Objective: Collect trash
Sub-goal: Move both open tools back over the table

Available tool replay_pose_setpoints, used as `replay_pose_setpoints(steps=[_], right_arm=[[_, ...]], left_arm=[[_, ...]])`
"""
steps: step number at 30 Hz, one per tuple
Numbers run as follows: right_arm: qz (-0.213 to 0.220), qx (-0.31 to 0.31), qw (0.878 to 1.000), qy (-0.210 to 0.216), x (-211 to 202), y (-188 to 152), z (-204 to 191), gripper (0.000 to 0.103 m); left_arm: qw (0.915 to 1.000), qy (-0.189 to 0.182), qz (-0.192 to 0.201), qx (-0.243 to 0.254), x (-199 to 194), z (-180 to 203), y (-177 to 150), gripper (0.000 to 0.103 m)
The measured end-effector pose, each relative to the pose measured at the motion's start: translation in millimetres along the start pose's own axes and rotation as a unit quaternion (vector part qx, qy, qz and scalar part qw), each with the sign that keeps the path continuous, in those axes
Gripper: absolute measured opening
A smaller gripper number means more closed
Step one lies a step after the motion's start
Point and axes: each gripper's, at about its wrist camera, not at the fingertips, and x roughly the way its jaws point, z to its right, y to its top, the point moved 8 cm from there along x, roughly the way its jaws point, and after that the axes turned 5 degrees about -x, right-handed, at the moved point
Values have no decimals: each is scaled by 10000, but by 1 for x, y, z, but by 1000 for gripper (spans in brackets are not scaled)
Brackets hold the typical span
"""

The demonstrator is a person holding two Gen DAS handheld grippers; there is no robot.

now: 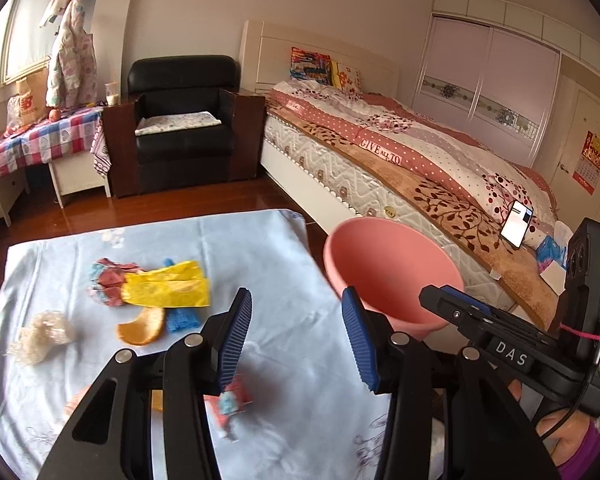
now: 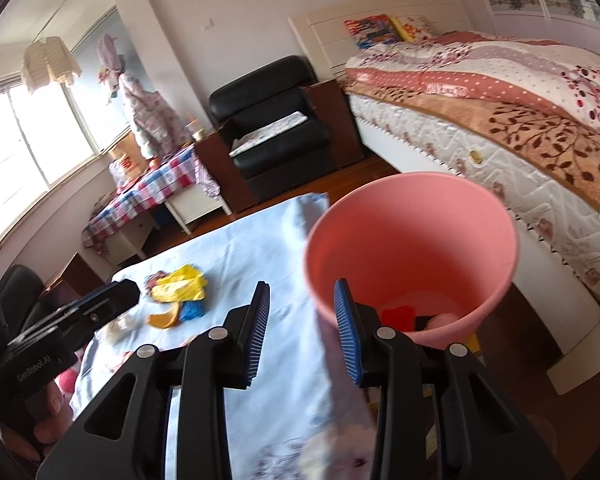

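Blue ribbed pads of the left gripper (image 1: 296, 338) are seen standing wide apart above the pale blue tablecloth (image 1: 284, 280), with nothing between them. Just under its left finger a crumpled red-and-blue wrapper (image 1: 230, 402) lies blurred on the cloth. Further back, a small heap of trash is gathered: a yellow wrapper (image 1: 166, 290) laid over a pink-and-blue crumpled paper (image 1: 110, 282), an orange peel (image 1: 142, 328) touching a blue mesh scrap (image 1: 182, 320), and a whitish foam net (image 1: 44, 336) set apart to the left.

The right gripper (image 2: 302, 332) is held partly open, and the near wall of the pink bucket (image 2: 412, 236) is seen between its fingers (whether the pads press on the rim cannot be told). The bucket is placed at the table's right edge, beside the bed (image 2: 500, 128), tilted toward the camera; something red and something dark lie at its bottom (image 2: 398, 318).

A hand (image 2: 48, 416) is seen around the left gripper's handle.
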Motion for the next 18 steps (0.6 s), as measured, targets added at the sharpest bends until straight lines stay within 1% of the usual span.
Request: replay_pose_setpoints(steps=[4,7,10,15,18], right_arm=[[-102,-137,9998,143,2,-5,-20,34],[-217,-241,9990,296,6,-11,-40,34],[-349,-353,9978,450,13,-15,-58,34],[-591,-503,9949,649,28,-24,-89,34],[-771,-574,9922,790,38,-30,-107,34]], left_arm=[[9995,269,177,19,-24,-33,5,50],[9981,503,300,-170,-43,-68,8,51],[9953,757,379,-461,-59,-107,7,51],[9881,1203,334,-895,-79,-168,-12,51],[9845,1267,180,-1203,-83,-193,-28,51]])
